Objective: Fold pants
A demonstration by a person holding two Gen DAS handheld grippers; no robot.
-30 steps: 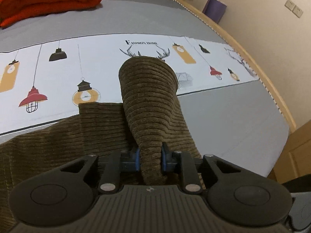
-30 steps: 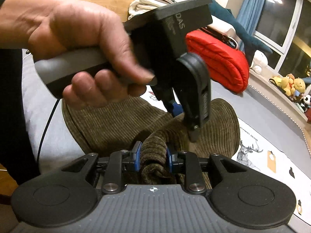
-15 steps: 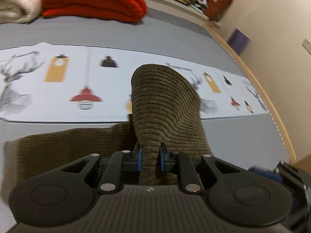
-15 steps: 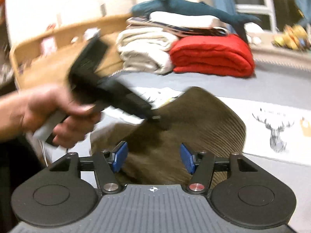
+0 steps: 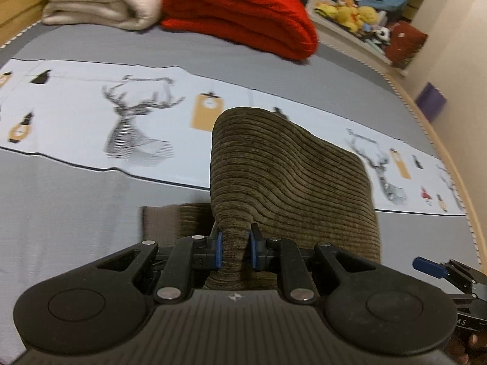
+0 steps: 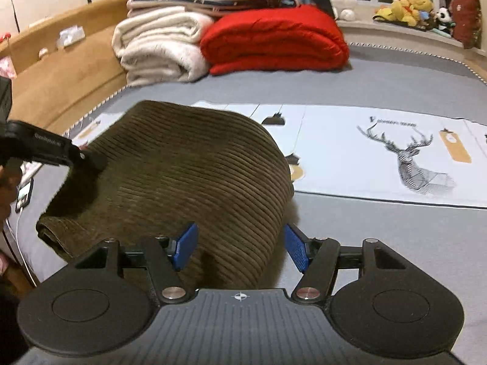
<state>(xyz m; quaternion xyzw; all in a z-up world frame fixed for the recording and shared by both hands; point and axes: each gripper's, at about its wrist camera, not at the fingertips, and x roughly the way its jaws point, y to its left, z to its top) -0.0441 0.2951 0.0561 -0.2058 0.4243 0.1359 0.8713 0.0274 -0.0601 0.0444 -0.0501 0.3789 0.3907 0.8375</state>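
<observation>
Brown corduroy pants (image 5: 289,176) lie on the grey bed (image 5: 76,213), with one part lifted into a hump. My left gripper (image 5: 234,243) is shut on a pinched fold of that fabric, which rises ahead of the jaws. In the right wrist view the pants (image 6: 188,167) drape as a wide arch, and the left gripper (image 6: 88,159) grips their far left edge. My right gripper (image 6: 240,246) stands open. The cloth lies between and below its blue pads (image 6: 296,252), which do not press on it. One blue right fingertip (image 5: 429,266) shows at the lower right of the left wrist view.
A folded red blanket (image 6: 274,39) and a rolled white blanket (image 6: 158,48) lie at the head of the bed. A white cloth strip with deer and lamp prints (image 6: 380,152) crosses the bed. Plush toys (image 6: 408,6) sit on a ledge. A wooden bed frame (image 6: 61,85) runs along the left.
My right gripper has opened and let go of the pants fold. My left gripper, still shut on the cloth, has carried it sideways, and the hump has spread wider.
</observation>
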